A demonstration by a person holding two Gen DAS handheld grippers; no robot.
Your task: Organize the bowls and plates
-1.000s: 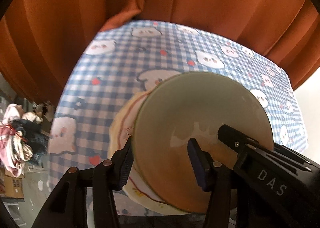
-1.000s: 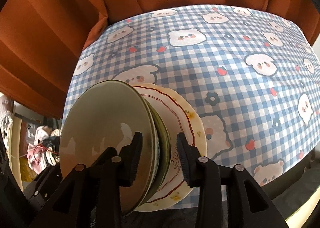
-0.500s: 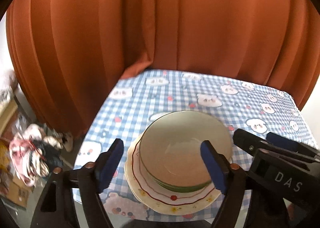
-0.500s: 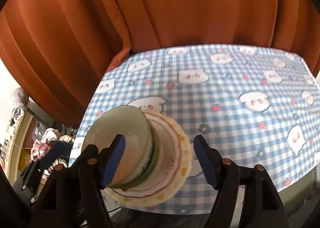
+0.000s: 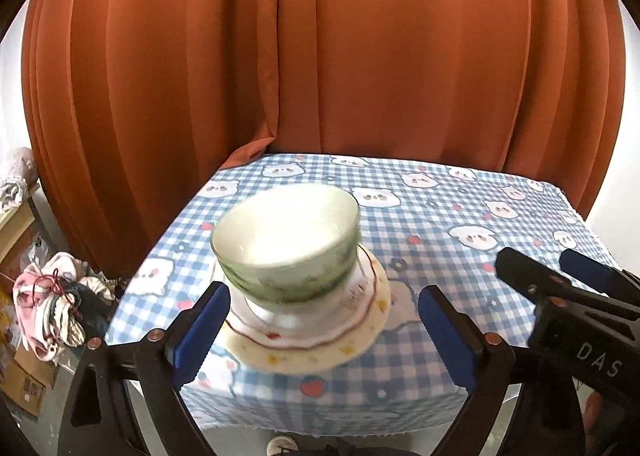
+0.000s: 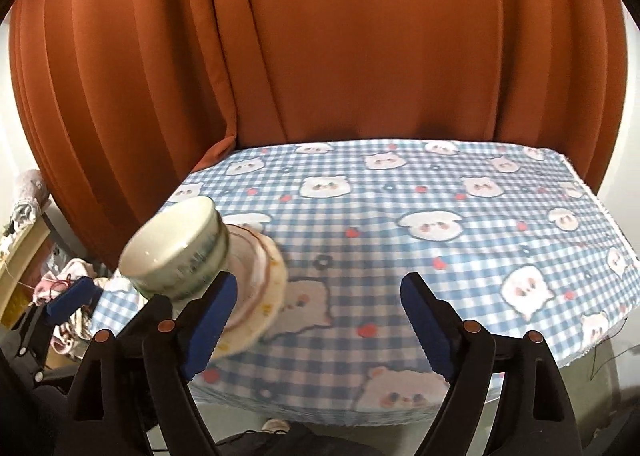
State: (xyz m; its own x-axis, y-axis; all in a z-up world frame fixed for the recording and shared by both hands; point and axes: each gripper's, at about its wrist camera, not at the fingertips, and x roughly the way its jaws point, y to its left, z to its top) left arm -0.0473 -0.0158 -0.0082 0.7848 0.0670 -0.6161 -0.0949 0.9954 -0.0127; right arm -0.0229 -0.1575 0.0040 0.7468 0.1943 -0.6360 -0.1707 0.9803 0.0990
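Note:
A cream bowl with a green patterned outside stands nested on another bowl, on a white plate with a red line and small flowers. The stack rests near the left front corner of the table with the blue checked bear cloth. My left gripper hangs in front of the stack, its jaws opening wide, with no pad touching it. My right gripper is to the right of the stack, jaws opening, nothing between them.
An orange curtain hangs right behind the table. On the floor to the left lie a heap of clothes and a cardboard box. A pale shelf edge stands at far left. The table's front edge is just below the grippers.
Both grippers had their pads around the bowls' rims; they have opened, let go and drawn back and upward. The stack stays on the plate.

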